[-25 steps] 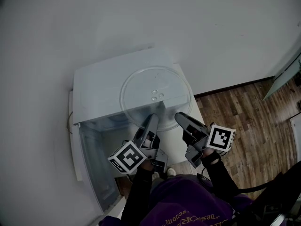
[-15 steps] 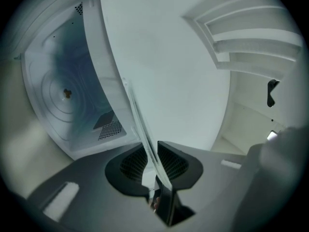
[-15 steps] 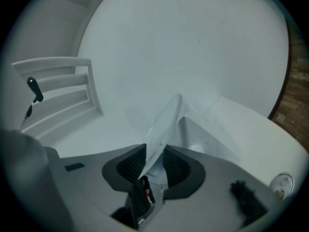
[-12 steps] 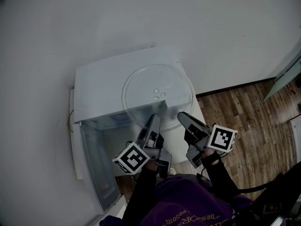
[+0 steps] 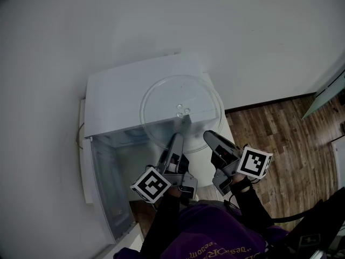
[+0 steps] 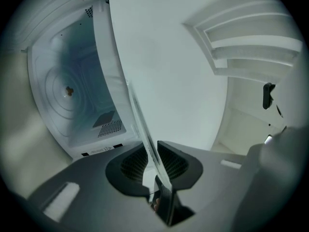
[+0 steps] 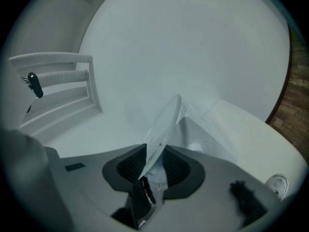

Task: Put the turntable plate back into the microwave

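Observation:
The clear glass turntable plate lies flat over the front of the white microwave's top, its near rim overhanging. My left gripper and right gripper each hold that near rim, side by side. In the left gripper view the plate runs edge-on between the jaws of the left gripper, which have just been closing onto it. The right gripper view shows the plate's rim wedged between the dark pads of the right gripper, whose jaws have also just been closing.
The microwave door hangs open at the lower left. The lit cavity with its centre hub shows left of the plate. Wooden floor lies to the right, and a white wall stands behind.
Both pairs of jaws have narrowed onto the plate's rim. The left gripper has rolled and its marker cube shifted a little right. The plate has edged slightly right.

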Demonstrator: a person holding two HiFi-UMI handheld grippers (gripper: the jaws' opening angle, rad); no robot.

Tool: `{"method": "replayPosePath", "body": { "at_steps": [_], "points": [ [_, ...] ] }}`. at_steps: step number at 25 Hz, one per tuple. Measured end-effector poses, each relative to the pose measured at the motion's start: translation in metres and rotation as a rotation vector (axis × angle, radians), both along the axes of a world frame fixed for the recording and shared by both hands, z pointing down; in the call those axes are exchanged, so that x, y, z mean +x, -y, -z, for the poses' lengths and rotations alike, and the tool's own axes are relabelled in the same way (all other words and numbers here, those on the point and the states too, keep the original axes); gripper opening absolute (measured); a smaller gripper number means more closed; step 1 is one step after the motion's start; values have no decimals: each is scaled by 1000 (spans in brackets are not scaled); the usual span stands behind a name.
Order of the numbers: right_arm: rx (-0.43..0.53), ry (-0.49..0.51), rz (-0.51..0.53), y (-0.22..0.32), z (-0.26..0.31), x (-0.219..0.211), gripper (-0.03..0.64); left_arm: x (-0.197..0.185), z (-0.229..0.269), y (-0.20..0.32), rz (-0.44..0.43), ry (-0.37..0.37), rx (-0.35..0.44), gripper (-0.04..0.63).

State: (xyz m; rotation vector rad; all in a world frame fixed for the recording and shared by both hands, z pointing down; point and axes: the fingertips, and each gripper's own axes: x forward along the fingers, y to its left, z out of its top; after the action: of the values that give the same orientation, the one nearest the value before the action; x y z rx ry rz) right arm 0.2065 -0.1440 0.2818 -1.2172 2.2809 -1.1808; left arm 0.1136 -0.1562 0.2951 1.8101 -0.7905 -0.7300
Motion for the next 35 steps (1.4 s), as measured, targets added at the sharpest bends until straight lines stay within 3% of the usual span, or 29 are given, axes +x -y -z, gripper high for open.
{"method": "replayPosePath", "body": {
  "at_steps": [6, 12, 35],
  "points": [
    [14, -5, 15, -5, 5, -1, 110, -2, 4, -7, 12, -46, 8, 66],
    [26, -9, 46, -13, 12, -8, 109, -14, 15, -16, 45, 47, 81, 63],
    [89, -16, 207, -58, 26, -75, 110, -79, 30, -74, 175, 34, 149, 60]
  ]
}}
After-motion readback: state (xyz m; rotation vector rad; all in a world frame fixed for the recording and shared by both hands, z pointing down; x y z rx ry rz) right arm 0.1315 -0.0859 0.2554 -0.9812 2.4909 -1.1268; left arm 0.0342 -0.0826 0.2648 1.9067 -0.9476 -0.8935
